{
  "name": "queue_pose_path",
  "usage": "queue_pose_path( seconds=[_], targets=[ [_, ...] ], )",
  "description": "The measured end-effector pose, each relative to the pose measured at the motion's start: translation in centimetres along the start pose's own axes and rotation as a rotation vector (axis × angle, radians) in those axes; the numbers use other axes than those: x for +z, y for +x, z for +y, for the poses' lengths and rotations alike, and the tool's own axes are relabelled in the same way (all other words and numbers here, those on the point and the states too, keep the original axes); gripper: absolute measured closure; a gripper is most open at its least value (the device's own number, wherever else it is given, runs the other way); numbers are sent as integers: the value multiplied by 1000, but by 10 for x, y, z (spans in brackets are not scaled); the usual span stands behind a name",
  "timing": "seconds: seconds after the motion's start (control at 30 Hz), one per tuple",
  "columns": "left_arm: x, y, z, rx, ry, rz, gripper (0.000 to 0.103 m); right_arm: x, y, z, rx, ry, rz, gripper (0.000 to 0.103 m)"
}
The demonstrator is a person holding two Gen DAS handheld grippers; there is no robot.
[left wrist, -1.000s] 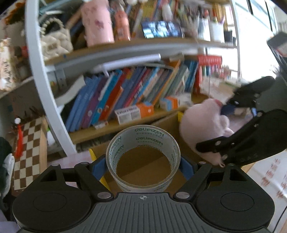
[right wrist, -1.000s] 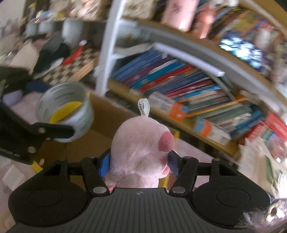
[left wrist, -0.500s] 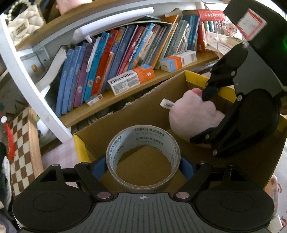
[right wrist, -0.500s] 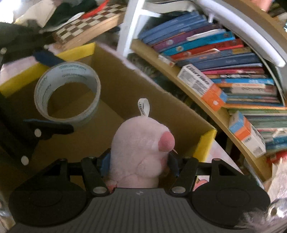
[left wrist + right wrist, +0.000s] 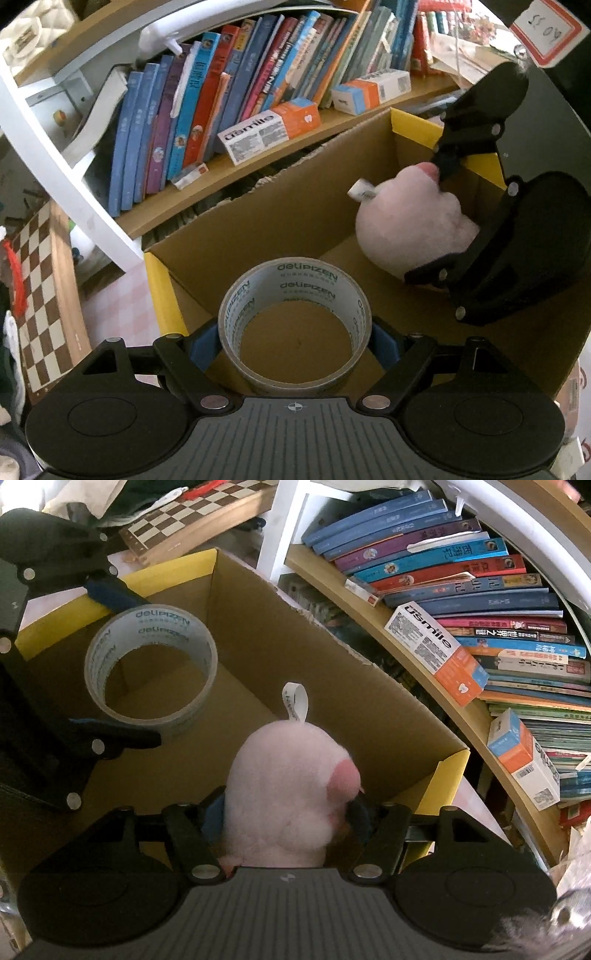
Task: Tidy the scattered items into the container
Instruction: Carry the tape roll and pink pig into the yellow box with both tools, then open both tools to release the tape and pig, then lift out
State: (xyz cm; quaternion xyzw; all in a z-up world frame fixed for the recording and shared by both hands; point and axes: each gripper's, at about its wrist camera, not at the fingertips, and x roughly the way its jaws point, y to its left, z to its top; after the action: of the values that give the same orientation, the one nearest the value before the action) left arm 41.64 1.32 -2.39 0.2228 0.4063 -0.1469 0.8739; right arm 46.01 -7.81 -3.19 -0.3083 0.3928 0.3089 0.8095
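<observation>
My left gripper (image 5: 295,341) is shut on a roll of clear packing tape (image 5: 295,295) and holds it over the open cardboard box (image 5: 280,218) with yellow flaps. My right gripper (image 5: 286,814) is shut on a pink plush toy (image 5: 284,786) with a white loop tag, held inside the box's right end. The tape roll (image 5: 151,668) and the left gripper (image 5: 110,664) show at the left of the right wrist view. The plush (image 5: 410,221) and the right gripper (image 5: 436,221) show at the right of the left wrist view. The box floor looks bare.
A wooden bookshelf with a white frame (image 5: 66,184) stands right behind the box, packed with books (image 5: 207,96) and toothpaste cartons (image 5: 439,653). A chessboard (image 5: 40,295) lies left of the box. Clothes lie beyond it (image 5: 110,491).
Both grippers have come down and tilted from above the box into its opening. The tape and the plush stay gripped; the bookshelf has slid up in both views.
</observation>
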Motion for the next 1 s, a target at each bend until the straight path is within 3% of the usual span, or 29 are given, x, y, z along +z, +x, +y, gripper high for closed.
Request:
queue_pose_path(
  seconds=[0.37, 0.57, 0.63, 0.77, 1.0],
  targets=[
    [1, 0, -1, -47, 55, -11, 18, -5, -6, 7, -47, 53, 26, 35],
    [0, -2, -5, -36, 76, -24, 14, -1, -6, 7, -51, 61, 24, 9],
    [-1, -7, -8, -22, 91, -48, 10, -2, -9, 6, -54, 68, 10, 4],
    [0, -27, -12, -23, 103, -123, 10, -5, -22, 6, -99, 79, -19, 4],
    [2, -80, -8, -8, 31, -290, 9, -11, -74, 7, -143, 173, -133, 3]
  ],
)
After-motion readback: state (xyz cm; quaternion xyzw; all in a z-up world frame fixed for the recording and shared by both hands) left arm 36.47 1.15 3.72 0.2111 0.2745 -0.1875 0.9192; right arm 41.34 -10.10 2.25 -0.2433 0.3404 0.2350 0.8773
